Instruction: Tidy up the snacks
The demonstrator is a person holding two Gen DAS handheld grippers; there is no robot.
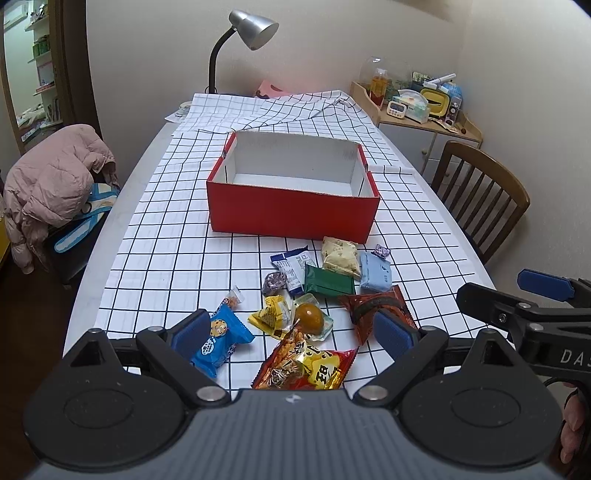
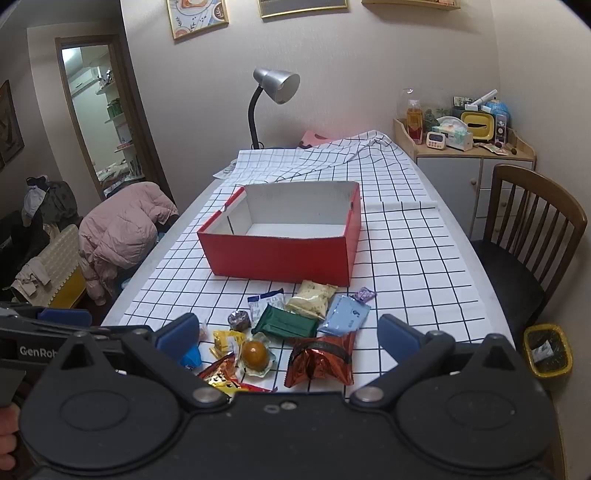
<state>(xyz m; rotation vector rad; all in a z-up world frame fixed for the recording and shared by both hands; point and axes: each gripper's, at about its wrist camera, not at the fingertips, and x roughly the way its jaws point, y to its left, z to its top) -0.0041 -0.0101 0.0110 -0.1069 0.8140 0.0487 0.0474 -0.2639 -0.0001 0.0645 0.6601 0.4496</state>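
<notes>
An empty red box (image 1: 291, 214) with a white inside stands mid-table; it also shows in the right wrist view (image 2: 280, 254). Several snack packets lie in front of it: a blue cookie pack (image 1: 218, 339), a green pack (image 1: 328, 282) (image 2: 286, 321), a light blue pack (image 1: 375, 273) (image 2: 345, 314), a red-brown foil pack (image 1: 376, 306) (image 2: 321, 360), an orange-red bag (image 1: 306, 363) and a clear-wrapped egg (image 1: 310, 317) (image 2: 255, 354). My left gripper (image 1: 293, 330) is open above the near packets. My right gripper (image 2: 288, 334) is open above them too, holding nothing.
A checked cloth (image 1: 184, 236) covers the table. A desk lamp (image 1: 255, 27) stands at the far end. A wooden chair (image 2: 528, 236) is on the right, a chair with a pink jacket (image 1: 51, 184) on the left. A yellow bin (image 2: 548, 350) sits on the floor.
</notes>
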